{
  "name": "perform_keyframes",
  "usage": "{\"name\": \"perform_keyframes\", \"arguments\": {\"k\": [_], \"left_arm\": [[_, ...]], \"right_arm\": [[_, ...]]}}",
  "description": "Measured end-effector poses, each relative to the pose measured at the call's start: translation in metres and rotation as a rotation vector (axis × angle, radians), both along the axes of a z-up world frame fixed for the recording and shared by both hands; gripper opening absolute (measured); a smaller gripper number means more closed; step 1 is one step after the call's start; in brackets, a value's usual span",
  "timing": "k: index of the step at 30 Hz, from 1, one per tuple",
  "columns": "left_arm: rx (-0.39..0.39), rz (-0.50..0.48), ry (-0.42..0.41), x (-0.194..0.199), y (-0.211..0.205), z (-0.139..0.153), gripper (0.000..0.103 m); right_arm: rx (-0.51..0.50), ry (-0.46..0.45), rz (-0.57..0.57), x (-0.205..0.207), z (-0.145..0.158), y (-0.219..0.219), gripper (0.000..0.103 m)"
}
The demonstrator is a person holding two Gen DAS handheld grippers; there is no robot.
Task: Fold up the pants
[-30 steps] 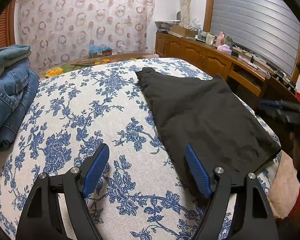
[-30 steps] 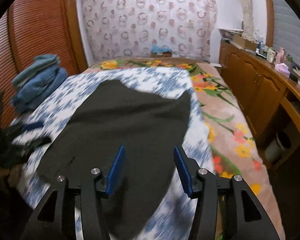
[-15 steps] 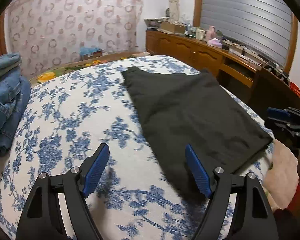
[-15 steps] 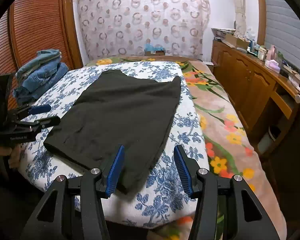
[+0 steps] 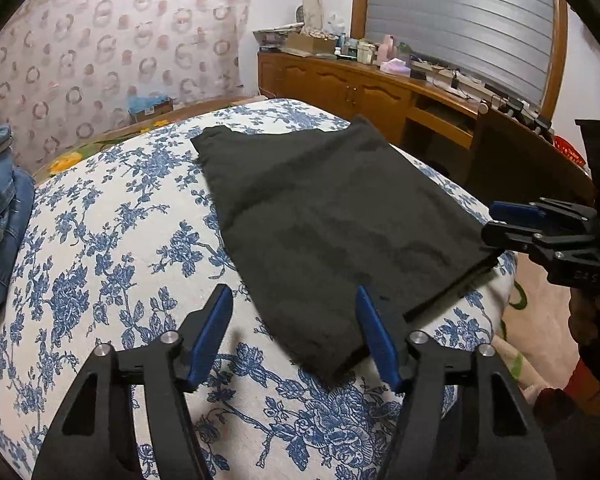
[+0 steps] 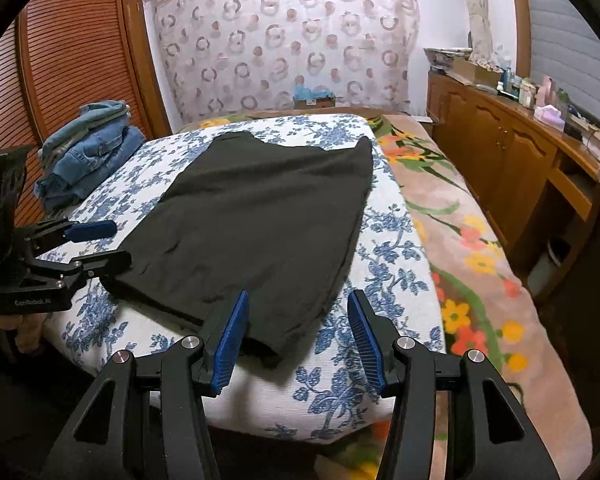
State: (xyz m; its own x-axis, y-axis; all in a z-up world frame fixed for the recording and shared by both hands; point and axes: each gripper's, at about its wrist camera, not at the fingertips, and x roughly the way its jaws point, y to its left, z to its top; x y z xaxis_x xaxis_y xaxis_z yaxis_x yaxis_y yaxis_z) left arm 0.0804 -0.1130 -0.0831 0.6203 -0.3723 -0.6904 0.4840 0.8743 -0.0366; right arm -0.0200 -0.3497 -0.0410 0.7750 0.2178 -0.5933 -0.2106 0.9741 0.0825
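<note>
Black pants (image 5: 332, 220) lie folded flat on the blue-flowered white bedspread (image 5: 112, 240); they also show in the right wrist view (image 6: 256, 216). My left gripper (image 5: 296, 320) is open and empty, hovering over the pants' near corner. My right gripper (image 6: 296, 324) is open and empty, above the near end of the pants at the bed's front edge. The right gripper shows at the right of the left wrist view (image 5: 540, 224), beside the pants' edge. The left gripper shows at the left of the right wrist view (image 6: 80, 244), next to the pants' left corner.
A pile of folded blue jeans (image 6: 88, 152) sits at the far left of the bed, also visible in the left wrist view (image 5: 0, 208). A flowered blanket (image 6: 460, 220) lies right of the bedspread. A wooden cabinet (image 6: 520, 152) with clutter runs along the right wall.
Both grippers pulled back toward the bed's front edge and stayed open. The left view swung right, so the pants now lie nearer its centre.
</note>
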Motion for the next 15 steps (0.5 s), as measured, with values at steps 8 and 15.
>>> {"name": "perform_keyframes", "arguments": {"k": [8, 15], "left_arm": [[0.017, 0.002, 0.026, -0.001, -0.003, -0.008, 0.064], [0.006, 0.011, 0.051, -0.001, -0.001, -0.013, 0.064]], "right_arm": [[-0.008, 0.036, -0.024, 0.007, -0.012, 0.002, 0.053], [0.022, 0.047, -0.016, 0.004, -0.014, 0.003, 0.053]]}}
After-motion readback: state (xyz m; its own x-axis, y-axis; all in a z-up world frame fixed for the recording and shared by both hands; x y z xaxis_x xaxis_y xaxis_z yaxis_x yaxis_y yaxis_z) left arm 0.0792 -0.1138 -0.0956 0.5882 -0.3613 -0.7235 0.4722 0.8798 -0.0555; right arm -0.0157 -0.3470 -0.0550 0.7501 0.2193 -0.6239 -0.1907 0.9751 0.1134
